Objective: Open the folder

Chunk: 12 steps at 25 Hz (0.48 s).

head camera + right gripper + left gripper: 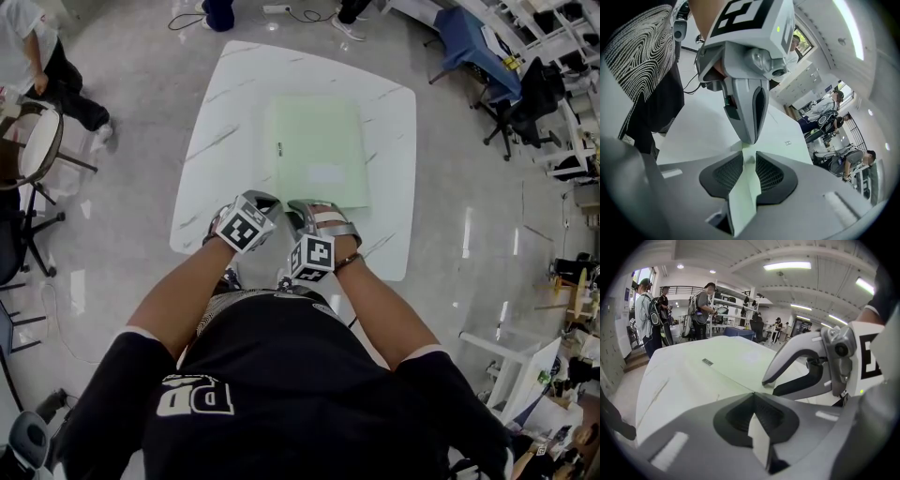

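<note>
A pale green folder [319,150] lies flat and closed on the white table [234,112], a small label on its cover. Both grippers meet at its near edge. My left gripper [272,204] has its tips together [752,394] right where the folder's edge [736,357] runs in, and looks shut on that edge. My right gripper [305,208] stands beside it with its jaws apart [749,157]. A strip of green cover shows in the gap, with the pads not pressing it. From the right gripper view the left gripper's tip [750,138] rests on the folder [785,136].
A round stool [37,145] and dark chairs stand on the floor at the left. A desk with a blue cloth [473,42] and an office chair [525,112] are at the upper right. Several people [647,315] stand beyond the table's far end.
</note>
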Motion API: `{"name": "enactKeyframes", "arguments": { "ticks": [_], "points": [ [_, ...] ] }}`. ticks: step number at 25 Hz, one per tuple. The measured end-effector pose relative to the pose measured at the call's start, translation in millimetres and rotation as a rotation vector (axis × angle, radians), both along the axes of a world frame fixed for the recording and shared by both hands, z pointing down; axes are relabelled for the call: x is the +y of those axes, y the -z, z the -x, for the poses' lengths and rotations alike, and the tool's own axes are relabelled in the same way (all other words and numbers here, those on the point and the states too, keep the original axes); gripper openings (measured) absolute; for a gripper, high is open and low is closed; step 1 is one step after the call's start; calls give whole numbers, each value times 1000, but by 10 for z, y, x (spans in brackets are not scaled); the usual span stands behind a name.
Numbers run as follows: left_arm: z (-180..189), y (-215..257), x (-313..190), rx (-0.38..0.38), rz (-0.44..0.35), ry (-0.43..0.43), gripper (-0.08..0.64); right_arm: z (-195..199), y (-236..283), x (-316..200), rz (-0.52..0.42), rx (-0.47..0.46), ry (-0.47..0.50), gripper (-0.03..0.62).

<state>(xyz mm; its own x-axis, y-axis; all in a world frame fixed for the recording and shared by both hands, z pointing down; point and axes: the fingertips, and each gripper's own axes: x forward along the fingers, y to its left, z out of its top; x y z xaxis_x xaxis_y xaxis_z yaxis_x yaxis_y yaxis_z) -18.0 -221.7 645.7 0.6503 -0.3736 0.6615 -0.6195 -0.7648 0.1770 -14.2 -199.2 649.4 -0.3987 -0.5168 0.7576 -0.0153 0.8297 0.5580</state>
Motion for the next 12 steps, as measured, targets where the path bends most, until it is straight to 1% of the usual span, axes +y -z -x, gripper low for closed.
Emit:
{"name": "enactKeyframes", "arguments": {
  "ticks": [3,6,9,12],
  "points": [
    [15,-13,32,-3,13,4,52,-2,37,7,0,-15,-15,76],
    [25,-26,51,-3,18,6,52,0,68,22,15,-45,-45,57],
    [22,-22,44,-4,17,7,52,-13,149,9,37,-103,-87,32],
    [3,17,19,-3,-1,1,52,-57,278,-25,57,-171,-139,15]
  ]
}}
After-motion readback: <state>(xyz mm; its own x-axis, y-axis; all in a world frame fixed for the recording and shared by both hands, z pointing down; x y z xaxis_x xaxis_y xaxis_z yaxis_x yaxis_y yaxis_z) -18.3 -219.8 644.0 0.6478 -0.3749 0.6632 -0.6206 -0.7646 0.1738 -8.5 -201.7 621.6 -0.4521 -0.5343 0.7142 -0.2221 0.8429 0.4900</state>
